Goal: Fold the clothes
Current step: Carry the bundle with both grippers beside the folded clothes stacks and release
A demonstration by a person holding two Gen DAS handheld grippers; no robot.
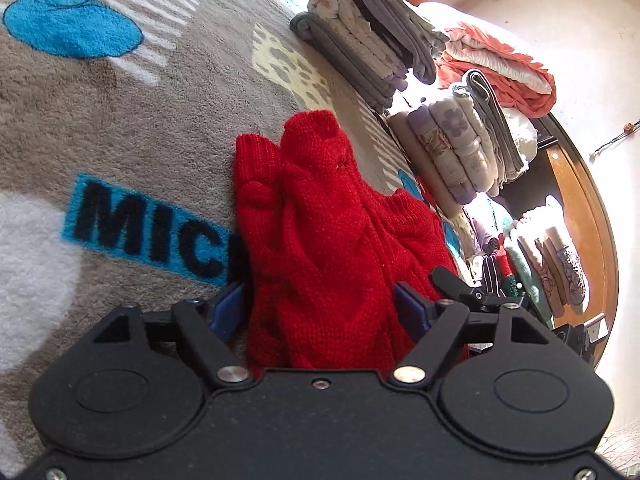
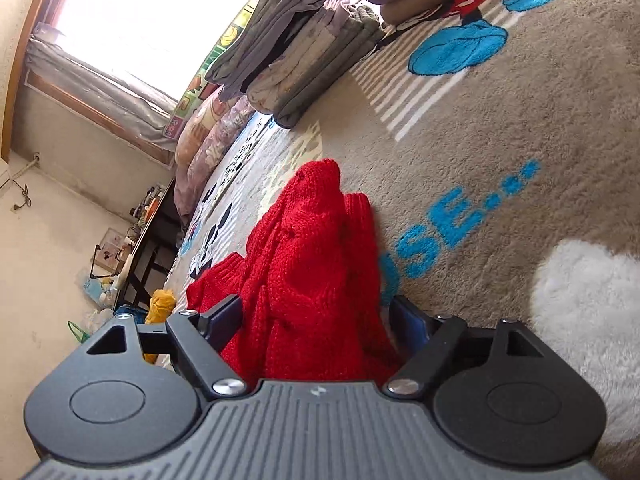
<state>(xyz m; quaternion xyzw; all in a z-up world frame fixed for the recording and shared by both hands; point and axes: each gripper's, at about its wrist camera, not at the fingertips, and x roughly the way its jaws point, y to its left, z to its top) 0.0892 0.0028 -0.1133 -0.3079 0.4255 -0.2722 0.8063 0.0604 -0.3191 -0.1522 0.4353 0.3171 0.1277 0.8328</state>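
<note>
A red knitted sweater (image 1: 320,216) lies bunched on the grey cartoon-print blanket (image 1: 120,128), with a ribbed cuff pointing away from me. My left gripper (image 1: 320,312) is down at its near edge. Its blue-padded fingers (image 1: 226,310) stand wide apart, open, with the knit filling the gap between them. In the right wrist view the same sweater (image 2: 312,264) sits between the spread fingers (image 2: 222,316) of my right gripper (image 2: 316,320), which is also open. A black part of the other gripper (image 1: 460,286) shows just right of the left one.
Stacks of folded grey and patterned clothes (image 1: 360,48) line the far edge of the blanket, with more piles (image 1: 472,148) to the right. A window (image 2: 132,12), a dark desk (image 2: 148,248) and a yellow garment (image 2: 160,304) lie off the bed's left side.
</note>
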